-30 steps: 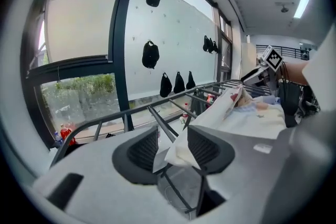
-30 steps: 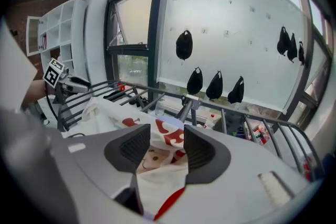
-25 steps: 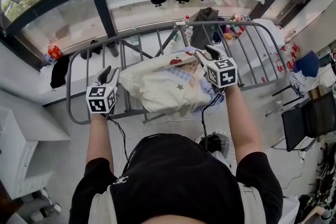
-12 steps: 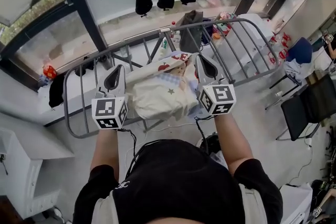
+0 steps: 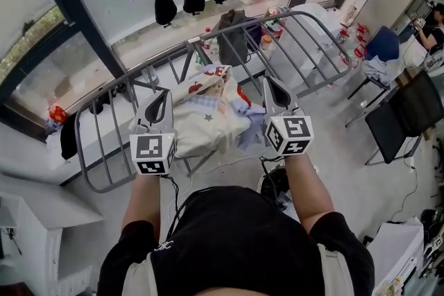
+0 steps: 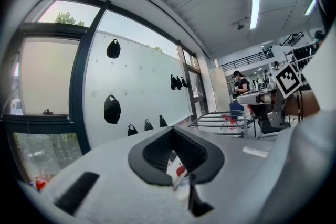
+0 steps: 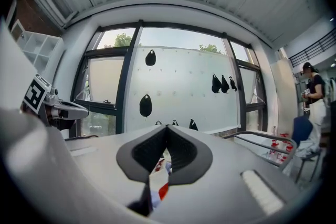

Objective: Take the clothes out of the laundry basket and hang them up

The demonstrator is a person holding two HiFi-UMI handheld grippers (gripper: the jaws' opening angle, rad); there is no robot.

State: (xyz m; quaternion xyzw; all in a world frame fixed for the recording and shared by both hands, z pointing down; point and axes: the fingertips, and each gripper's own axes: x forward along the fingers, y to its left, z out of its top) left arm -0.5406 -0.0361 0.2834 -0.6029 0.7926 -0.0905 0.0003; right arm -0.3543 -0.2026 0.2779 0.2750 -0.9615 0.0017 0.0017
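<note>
Your left gripper (image 5: 160,96) and right gripper (image 5: 271,84) are both closed tip to tip and held level over the drying rack (image 5: 305,12). Neither seems to have anything pinched. Printed cloth shows only through the gap beneath the tips. The cream printed garment (image 5: 208,125) lies bunched across the rack bars, between your two grippers.

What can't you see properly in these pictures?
- Head view: the patterned cloth is bunched on the rack, so its kind is unclear.
- Head view: the round thing is partly hidden by the person's arm.
- Head view: the hanging black shapes are too small to name.
</note>
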